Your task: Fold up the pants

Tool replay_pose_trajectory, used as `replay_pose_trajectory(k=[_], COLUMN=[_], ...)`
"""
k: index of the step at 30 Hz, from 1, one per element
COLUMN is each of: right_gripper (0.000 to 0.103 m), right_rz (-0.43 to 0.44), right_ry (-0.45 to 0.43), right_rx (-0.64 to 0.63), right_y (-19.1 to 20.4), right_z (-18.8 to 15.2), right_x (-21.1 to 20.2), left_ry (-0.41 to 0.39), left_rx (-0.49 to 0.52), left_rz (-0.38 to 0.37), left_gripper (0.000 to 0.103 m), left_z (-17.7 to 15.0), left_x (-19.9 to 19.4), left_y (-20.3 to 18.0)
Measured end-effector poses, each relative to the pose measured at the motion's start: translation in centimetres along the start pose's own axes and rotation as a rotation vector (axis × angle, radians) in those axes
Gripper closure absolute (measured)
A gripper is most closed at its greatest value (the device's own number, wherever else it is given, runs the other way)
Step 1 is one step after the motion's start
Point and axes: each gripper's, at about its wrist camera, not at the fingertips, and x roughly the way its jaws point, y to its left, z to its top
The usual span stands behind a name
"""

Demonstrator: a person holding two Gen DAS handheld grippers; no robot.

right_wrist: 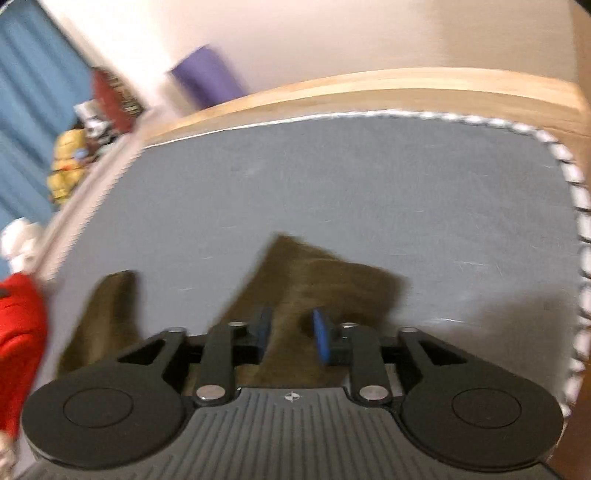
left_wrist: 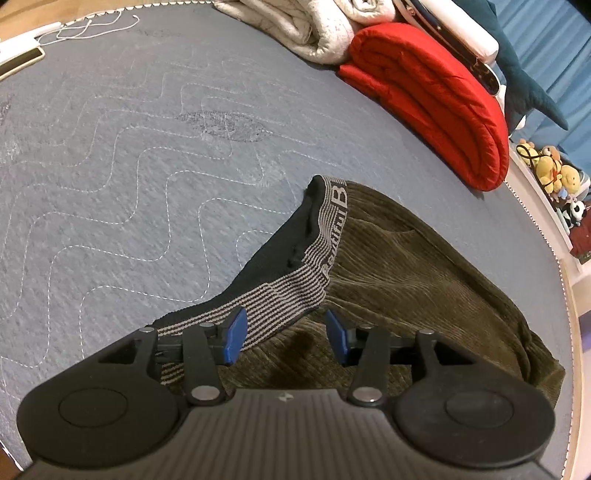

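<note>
Olive corduroy pants (left_wrist: 399,251) lie on the grey quilted mattress (left_wrist: 147,166), their striped elastic waistband (left_wrist: 325,240) turned outward toward me. My left gripper (left_wrist: 285,334) hovers over the near end of that waistband, blue pads apart, with fabric showing below the gap and nothing pinched. The right wrist view is motion-blurred. There a pant leg end (right_wrist: 325,280) lies flat on the mattress (right_wrist: 369,192), and another olive fold (right_wrist: 107,314) sits to the left. My right gripper (right_wrist: 291,332) is just above that leg end, its pads apart, with cloth showing in the gap.
A folded red quilt (left_wrist: 432,96) and a pale blanket (left_wrist: 306,26) sit at the far side of the bed. Plush toys (left_wrist: 554,170) line a shelf on the right. A white cable and a device (left_wrist: 22,59) lie far left. The wooden bed frame (right_wrist: 369,88) borders the mattress corner.
</note>
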Motion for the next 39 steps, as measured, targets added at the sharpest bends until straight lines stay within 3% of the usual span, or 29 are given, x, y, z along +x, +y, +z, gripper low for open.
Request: replay_pose_trajectory(k=[2, 4, 9, 12, 13, 14, 15, 21, 24, 25, 26, 28, 34, 37, 39], right_gripper=[0.055, 0.05, 0.049, 0.059, 0.077, 0.102, 0.103, 0.103, 0.099, 0.09, 0.071, 0.051, 0.053, 0.055, 0.072], right_rz=[0.006, 0.002, -0.109, -0.151, -0.165, -0.168, -0.162, -0.118, -0.017, 0.019, 0.037, 0.037, -0.095, -0.182, -0.25], right_ry=[0.023, 0.055, 0.135, 0.115, 0.105, 0.092, 0.081, -0.084, -0.018, 0.03, 0.064, 0.095, 0.157, 0.13, 0.111], right_rx=[0.015, 0.039, -0.029, -0.094, -0.106, -0.089, -0.057, -0.075, -0.159, -0.175, -0.186, -0.211, -0.234, -0.321, -0.351], right_y=[0.5, 0.3, 1.1, 1.4, 1.5, 1.3, 1.1, 1.4, 1.4, 1.4, 1.5, 2.0, 3.5, 5.4, 6.3], right_z=[0.1, 0.3, -0.4, -0.6, -0.8, -0.8, -0.6, 0.8, 0.5, 0.3, -0.1, -0.6, -1.3, -1.8, -2.2], right_x=[0.9, 1.7, 4.6, 5.1, 4.9, 4.4, 3.8, -2.5, -2.2, -1.4, -0.5, 0.8, 5.6, 6.7, 6.8], left_ry=[0.004, 0.01, 0.021, 0.023, 0.023, 0.022, 0.021, 0.027, 0.036, 0.041, 0.046, 0.049, 0.033, 0.023, 0.021], left_rx=[-0.005, -0.004, -0.003, -0.003, -0.005, -0.007, -0.011, -0.013, 0.005, 0.008, 0.01, 0.014, -0.017, -0.038, -0.051], left_rz=[0.006, 0.01, 0.017, 0.018, 0.017, 0.017, 0.016, -0.02, -0.03, -0.033, -0.035, -0.034, -0.012, 0.002, 0.006], left_gripper=[0.05, 0.05, 0.05, 0.05, 0.05, 0.05, 0.05, 0.05, 0.05, 0.05, 0.049, 0.049, 0.047, 0.047, 0.047], left_z=[0.0, 0.0, 0.1, 0.1, 0.1, 0.1, 0.1, 0.1, -0.3, -0.4, -0.5, -0.7, -0.2, 0.3, 0.5], left_x=[0.2, 0.4, 0.7, 0.7, 0.6, 0.5, 0.5, 0.0, 0.0, 0.0, 0.1, 0.1, -0.1, -0.2, -0.3], left_y=[0.1, 0.3, 0.6, 0.7, 0.8, 0.8, 0.9, 0.5, -0.1, -0.3, -0.5, -0.5, 0.7, 1.6, 2.1])
